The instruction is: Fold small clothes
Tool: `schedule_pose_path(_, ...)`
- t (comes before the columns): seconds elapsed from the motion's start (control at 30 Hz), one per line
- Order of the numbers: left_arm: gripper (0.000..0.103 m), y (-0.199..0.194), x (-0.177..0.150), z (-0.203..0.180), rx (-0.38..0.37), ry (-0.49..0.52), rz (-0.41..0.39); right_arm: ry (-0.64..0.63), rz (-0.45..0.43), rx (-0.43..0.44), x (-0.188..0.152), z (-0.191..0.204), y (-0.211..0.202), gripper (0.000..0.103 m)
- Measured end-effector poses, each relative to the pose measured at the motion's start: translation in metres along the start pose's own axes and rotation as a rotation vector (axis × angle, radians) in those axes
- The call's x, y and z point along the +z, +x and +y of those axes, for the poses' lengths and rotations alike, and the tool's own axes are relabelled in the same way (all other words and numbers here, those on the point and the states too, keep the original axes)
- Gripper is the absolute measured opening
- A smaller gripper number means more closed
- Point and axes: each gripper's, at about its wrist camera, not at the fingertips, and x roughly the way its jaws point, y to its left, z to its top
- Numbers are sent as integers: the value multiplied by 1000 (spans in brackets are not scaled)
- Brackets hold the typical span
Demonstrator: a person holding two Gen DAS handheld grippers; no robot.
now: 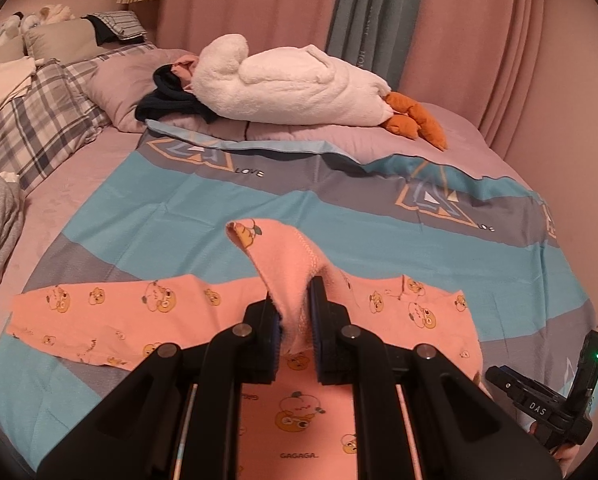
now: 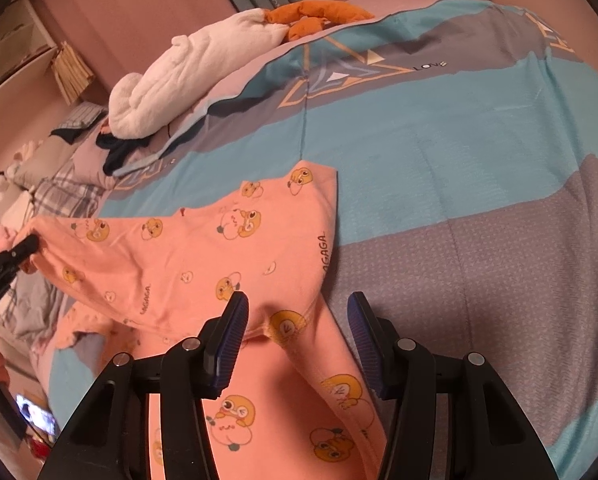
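Pink garment [image 1: 295, 392]: spread on bed [image 1: 139, 208], centre frame.
Left gripper [image 1: 295, 320]: fingers pinching raised pink fold.
Right gripper [image 2: 297, 340]: fingers spread above garment.

Small cotton garment [image 1: 187, 304]: salmon-pink, printed all over with yellow-orange cartoon chicks and small black "GAGAGA" lettering; its turned-up inner side showed plain paler pink. Bedsheet [image 1: 147, 208] under it: broad bands of turquoise and grey, with tan-outlined triangle motifs and a black "LOVE". Bed cover [image 1: 439, 128] beyond was dusty mauve. Plush goose toy [image 1: 299, 84]: white body, orange feet. Pillow [image 1: 39, 120]: grey-and-white plaid. Curtains [image 1: 479, 20]: pink, with one grey-green panel. Both tools were black with dark blue ribbed pads [image 2: 233, 336].
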Motion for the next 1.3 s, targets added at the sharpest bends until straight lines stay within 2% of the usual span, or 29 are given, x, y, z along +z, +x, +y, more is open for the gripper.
schedule_pose_path(0.17,12,-3,1,10,27,-10,-1,-3,38,45,0,3,8,54)
schedule_pose_path(0.47,12,10,-13,28,55,-32,50,-26,95,28,-5,10,25,53)
schedule_pose_path(1.17,14,47,-45,60,125,-40,185,-72,103,-36,-8,17,31,53)
schedule_pose_path(1.3,17,55,-51,67,145,-43,214,-76,102,-43,-9,18,32,53)
